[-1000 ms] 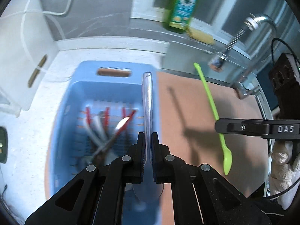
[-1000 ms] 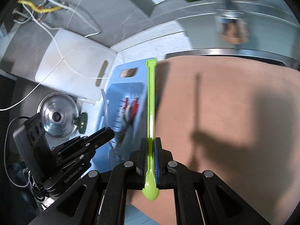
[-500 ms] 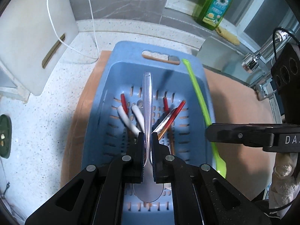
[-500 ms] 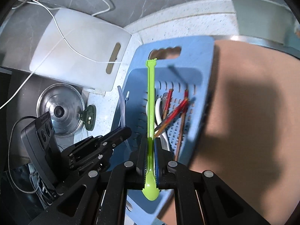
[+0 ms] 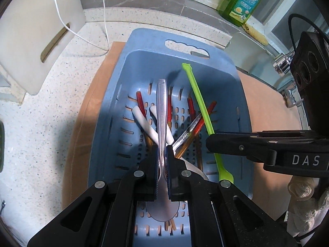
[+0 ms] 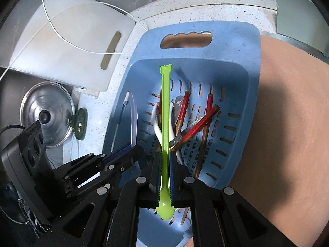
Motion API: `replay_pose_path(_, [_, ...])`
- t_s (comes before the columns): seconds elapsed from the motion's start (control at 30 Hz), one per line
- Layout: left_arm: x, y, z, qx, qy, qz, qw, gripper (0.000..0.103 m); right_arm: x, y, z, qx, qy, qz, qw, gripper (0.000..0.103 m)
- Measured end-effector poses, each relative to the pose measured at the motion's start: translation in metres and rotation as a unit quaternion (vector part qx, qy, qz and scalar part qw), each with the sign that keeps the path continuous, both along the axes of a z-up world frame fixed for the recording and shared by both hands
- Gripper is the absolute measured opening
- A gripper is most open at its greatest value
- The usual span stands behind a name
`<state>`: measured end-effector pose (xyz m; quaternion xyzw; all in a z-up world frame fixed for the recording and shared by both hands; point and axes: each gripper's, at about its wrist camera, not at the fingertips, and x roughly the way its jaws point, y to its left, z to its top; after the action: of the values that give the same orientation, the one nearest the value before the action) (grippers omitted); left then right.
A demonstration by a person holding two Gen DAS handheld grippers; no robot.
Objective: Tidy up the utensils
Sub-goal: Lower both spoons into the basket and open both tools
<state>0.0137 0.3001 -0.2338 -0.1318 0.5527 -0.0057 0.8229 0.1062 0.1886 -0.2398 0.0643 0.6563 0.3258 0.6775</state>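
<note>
Both over the slotted blue plastic basket [image 5: 144, 47]: left hand-held gripper [image 5: 162, 164] clamped on the steel spoon [image 5: 161, 111], right hand-held gripper [image 6: 164, 170] clamped on the long lime-green plastic spoon [image 6: 165, 111], handles forward, apparently for dropping in.

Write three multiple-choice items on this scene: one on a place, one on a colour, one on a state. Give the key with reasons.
1. Where do the red-tipped chopsticks lie?
A. in the blue basket
B. on the white cutting board
C. in the sink

2. What colour is the spoon in the right gripper?
A. red
B. green
C. white

3. How is the left gripper?
A. open, empty
B. shut on the metal spoon
C. shut on a chopstick

Key: A, they rest on the slotted floor; B, bright green between the fingers; B, the fingers clamp its handle.
</note>
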Motion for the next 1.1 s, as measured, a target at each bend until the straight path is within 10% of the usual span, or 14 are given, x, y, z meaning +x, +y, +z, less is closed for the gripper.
replay_pose_path(1.1, [0.013,0.006,-0.012,0.011,0.018,0.020,0.9996,0.014,0.000,0.013,-0.005,-0.031,-0.012,0.019,0.999,0.007])
